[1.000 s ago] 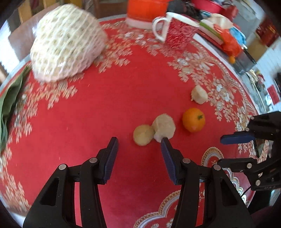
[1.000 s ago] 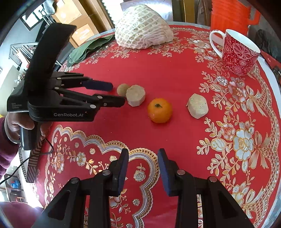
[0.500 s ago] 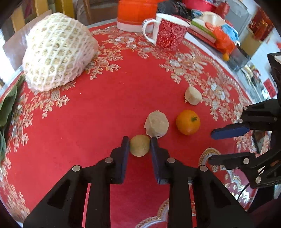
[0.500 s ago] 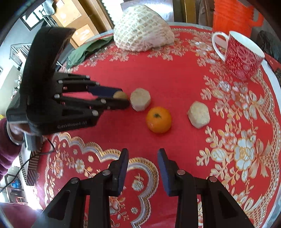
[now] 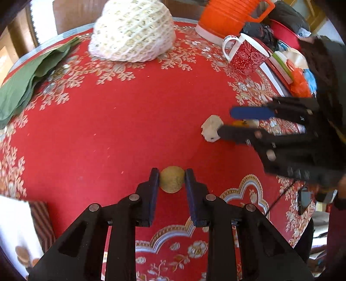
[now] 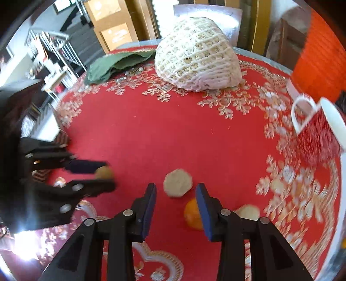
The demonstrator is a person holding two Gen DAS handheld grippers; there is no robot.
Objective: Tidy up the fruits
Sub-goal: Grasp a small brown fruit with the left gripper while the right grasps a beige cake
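the left gripper (image 5: 172,179) clamps the small round tan fruit (image 5: 172,179); the right gripper (image 6: 176,194), jaws just widening, hovers empty over the pale faceted peeled fruit (image 6: 177,182). sorting has barely begun.

A broad bare stretch of the red gold-flowered tablecloth (image 5: 129,121) fills the centre of the left wrist view, free to cross. Obstacles ring it: a large white net-wrapped mound (image 5: 132,32) at upper centre, folded green cloth (image 5: 26,84) at the left edge, a red-and-white patterned mug (image 5: 246,54) and orange ribbed plastic jug (image 5: 229,15) upper right, black right gripper (image 5: 225,122) at mid right
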